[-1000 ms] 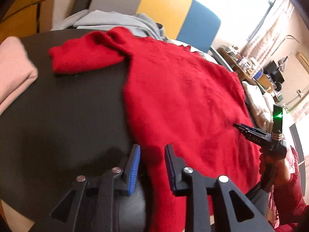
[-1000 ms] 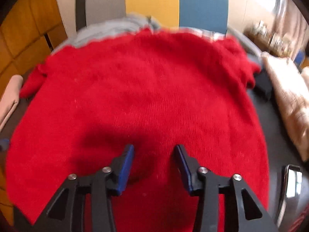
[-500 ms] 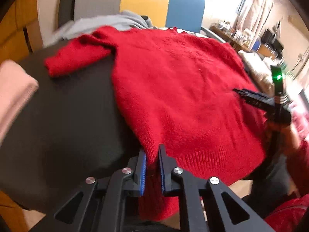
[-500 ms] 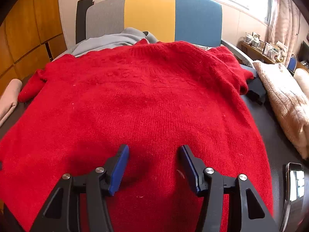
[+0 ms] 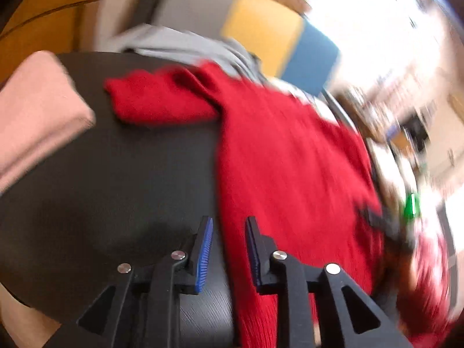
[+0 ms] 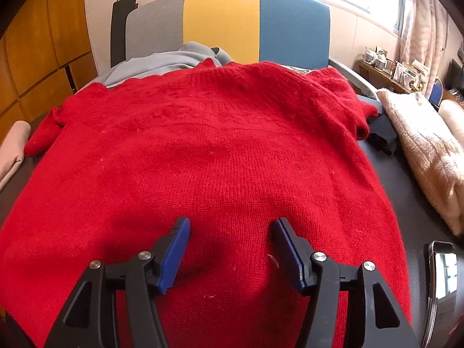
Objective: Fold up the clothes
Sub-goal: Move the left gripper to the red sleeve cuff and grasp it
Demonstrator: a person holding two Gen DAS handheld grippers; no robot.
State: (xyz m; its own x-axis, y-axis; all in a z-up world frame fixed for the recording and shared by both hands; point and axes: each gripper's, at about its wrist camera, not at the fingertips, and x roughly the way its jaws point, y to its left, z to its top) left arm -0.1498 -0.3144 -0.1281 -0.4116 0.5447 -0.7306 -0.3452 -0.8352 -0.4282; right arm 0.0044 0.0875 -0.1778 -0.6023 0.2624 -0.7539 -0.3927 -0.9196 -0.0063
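A red knit sweater point(image 6: 217, 145) lies spread flat on the dark table point(image 6: 406, 191), neck toward the chair. In the blurred left wrist view its left sleeve point(image 5: 156, 101) is bunched on the table. My left gripper point(image 5: 229, 223) hovers at the sweater's point(image 5: 290, 159) left side edge. Its jaws are opening, and the red edge runs under the gap without the pads pressing it. My right gripper point(image 6: 230, 226) hangs over the sweater's lower middle. Its jaws are opening too, wide apart, with only flat cloth beneath them.
A folded pink cloth point(image 5: 37, 110) sits at the table's left. A grey garment point(image 6: 162, 63) lies behind the sweater against the grey, yellow and blue chair point(image 6: 223, 23). A cream knit point(image 6: 420, 145) and a shiny phone-like object point(image 6: 442, 264) lie at the right.
Half a second ago the left gripper was shut on the sweater's lower left edge; it has let go, opened and swung away fast. The right gripper's jaws widened and it stayed in place.
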